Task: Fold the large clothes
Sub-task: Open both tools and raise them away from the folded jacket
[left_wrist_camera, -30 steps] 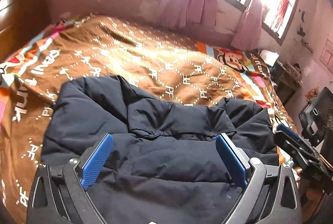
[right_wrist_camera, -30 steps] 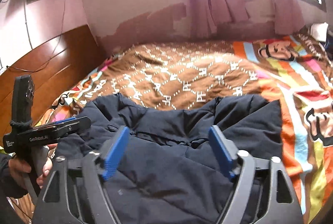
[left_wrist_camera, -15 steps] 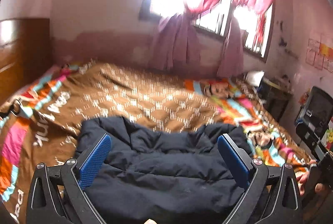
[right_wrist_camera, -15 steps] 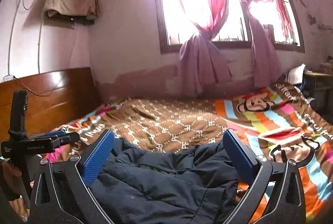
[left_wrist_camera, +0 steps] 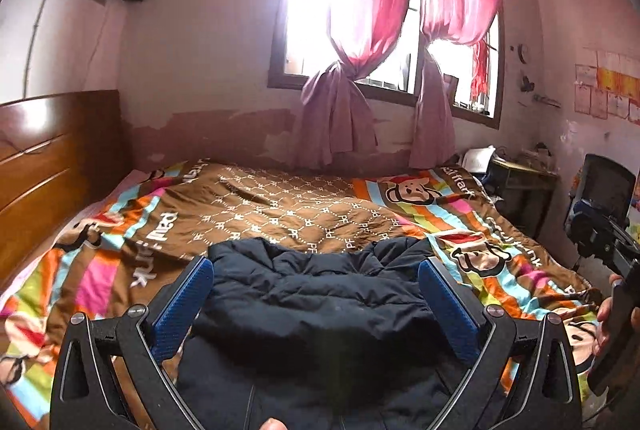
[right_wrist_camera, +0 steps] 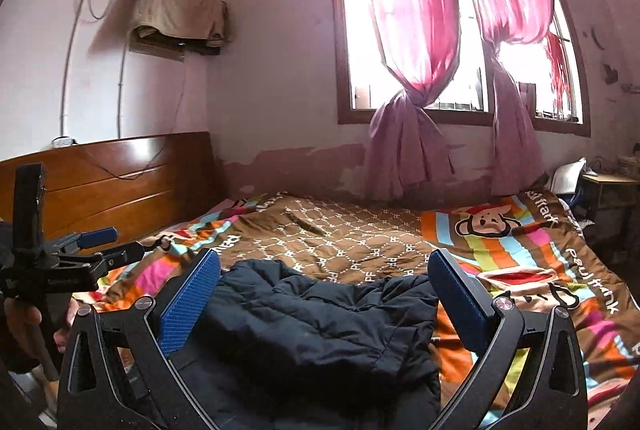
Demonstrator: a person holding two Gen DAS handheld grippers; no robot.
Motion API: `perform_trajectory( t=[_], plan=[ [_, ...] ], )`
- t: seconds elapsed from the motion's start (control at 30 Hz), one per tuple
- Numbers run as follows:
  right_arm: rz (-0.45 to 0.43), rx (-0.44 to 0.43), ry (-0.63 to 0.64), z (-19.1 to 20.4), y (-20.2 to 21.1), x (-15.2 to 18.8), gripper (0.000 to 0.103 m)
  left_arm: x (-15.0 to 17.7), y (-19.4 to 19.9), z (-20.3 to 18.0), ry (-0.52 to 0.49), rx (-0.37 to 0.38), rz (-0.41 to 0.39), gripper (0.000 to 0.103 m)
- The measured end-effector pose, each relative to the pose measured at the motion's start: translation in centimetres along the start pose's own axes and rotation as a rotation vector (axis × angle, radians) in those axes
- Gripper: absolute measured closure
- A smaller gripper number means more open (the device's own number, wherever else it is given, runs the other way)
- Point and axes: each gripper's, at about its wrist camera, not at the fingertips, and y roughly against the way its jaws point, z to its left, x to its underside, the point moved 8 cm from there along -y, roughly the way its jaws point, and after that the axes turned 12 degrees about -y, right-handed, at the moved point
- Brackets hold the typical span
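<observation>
Jacket (left_wrist_camera: 320,314) lies bundled at lower centre of the bed (left_wrist_camera: 320,206), seemingly folded; both tongs, left gripper (left_wrist_camera: 316,306) and right gripper (right_wrist_camera: 324,304), gape empty.

One dark jacket (left_wrist_camera: 320,314), one bedspread (left_wrist_camera: 304,214), two knotted pink curtains (left_wrist_camera: 344,110).

Dark puffy jacket (left_wrist_camera: 320,314), folded, on bedspread (left_wrist_camera: 280,214)

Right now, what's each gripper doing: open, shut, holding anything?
Left gripper: open, holding nothing, above the dark jacket.
Right gripper: open, holding nothing, above the same jacket.
</observation>
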Motion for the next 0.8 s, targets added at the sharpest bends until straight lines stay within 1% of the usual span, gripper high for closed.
perform_trajectory(
  t=[0.07, 0.17, 0.3, 0.43, 0.6, 0.8],
  plan=[
    [-0.001, -0.024, -0.001, 0.8, 2.0, -0.1, 0.001, 0.5, 1.9, 0.4, 0.011, -0.013, 0.003, 0.0],
    [0.001, -0.056, 0.01, 1.9, 4.7, 0.2, 0.001, 1.0, 4.8, 0.7, -0.015, -0.058, 0.001, 0.0],
    [0.014, -0.067, -0.001, 2.8, 7.3, 1.0, 0.001, 1.6, 8.2, 1.0, -0.038, -0.094, -0.013, 0.0],
    [0.028, -0.065, -0.029, 2.9, 9.4, 2.3, 0.001, 2.6, 11.0, 1.2, -0.037, -0.106, -0.024, 0.0],
    [0.054, -0.061, -0.035, 2.9, 11.3, 4.2, 0.001, 5.1, 13.1, 1.2, -0.038, -0.117, 0.003, 0.0],
    [0.07, -0.04, -0.004, 2.7, 13.3, 7.1, 0.001, 8.6, 13.9, 0.3, -0.058, -0.111, 0.047, 0.0]
  ],
)
